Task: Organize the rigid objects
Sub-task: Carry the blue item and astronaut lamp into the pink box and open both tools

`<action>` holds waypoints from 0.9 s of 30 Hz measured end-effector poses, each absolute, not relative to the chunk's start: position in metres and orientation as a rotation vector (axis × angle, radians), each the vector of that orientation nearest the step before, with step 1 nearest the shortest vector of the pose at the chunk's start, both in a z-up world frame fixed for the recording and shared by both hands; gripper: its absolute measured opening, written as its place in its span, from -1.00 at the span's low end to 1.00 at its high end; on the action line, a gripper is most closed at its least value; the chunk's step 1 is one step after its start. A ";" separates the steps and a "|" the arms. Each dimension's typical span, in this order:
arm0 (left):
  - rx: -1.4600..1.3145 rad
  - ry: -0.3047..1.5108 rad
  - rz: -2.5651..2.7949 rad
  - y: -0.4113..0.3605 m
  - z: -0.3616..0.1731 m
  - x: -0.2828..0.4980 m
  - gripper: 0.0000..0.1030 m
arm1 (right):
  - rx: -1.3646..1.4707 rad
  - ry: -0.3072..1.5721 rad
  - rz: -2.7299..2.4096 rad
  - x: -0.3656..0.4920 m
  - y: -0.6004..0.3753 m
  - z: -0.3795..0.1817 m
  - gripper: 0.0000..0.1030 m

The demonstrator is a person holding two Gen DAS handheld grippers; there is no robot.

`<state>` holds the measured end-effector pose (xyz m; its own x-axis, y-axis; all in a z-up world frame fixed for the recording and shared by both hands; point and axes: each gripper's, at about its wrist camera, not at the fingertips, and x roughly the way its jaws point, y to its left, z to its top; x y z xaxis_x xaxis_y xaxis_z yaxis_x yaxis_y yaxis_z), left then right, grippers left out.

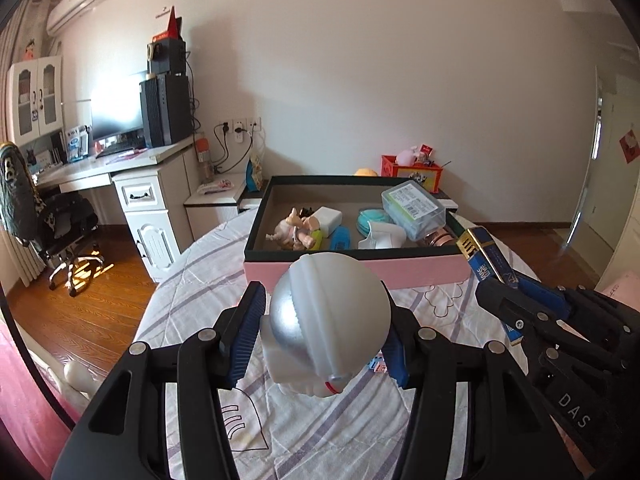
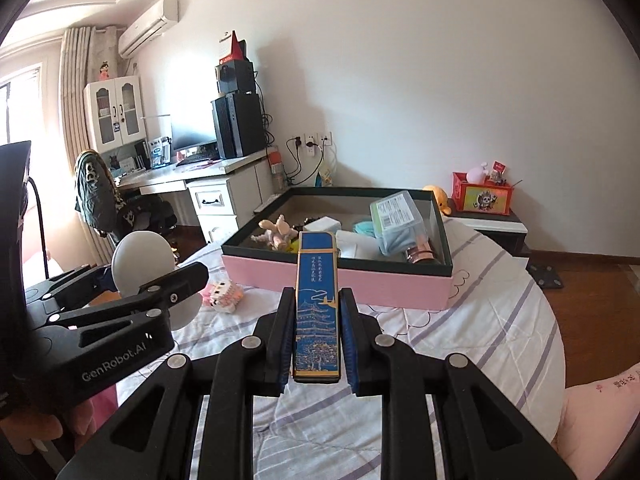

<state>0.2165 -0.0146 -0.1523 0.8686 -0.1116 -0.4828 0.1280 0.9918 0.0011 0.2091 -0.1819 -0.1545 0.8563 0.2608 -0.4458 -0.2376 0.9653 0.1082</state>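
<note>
My left gripper is shut on a white and silver round astronaut figure, held above the bed; it also shows in the right wrist view. My right gripper is shut on a long blue and gold box, seen too in the left wrist view, pointing at the pink tray. The pink tray with a dark rim sits ahead on the bed and holds a doll, a white block, a blue item, a clear plastic case and several other things.
A small pink and white block toy lies on the striped bedsheet left of the tray. A white desk with a computer and a chair stands at the left. A red box sits on a nightstand behind the tray.
</note>
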 end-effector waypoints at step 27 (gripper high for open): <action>0.052 0.334 -0.100 -0.008 -0.094 0.158 0.05 | -0.048 0.336 0.229 0.162 -0.155 -0.098 -0.58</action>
<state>0.1585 -0.0083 -0.0939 0.9400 -0.0889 -0.3294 0.1061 0.9938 0.0343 0.1616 -0.1547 -0.0984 0.9185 0.2149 -0.3319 -0.2308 0.9730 -0.0088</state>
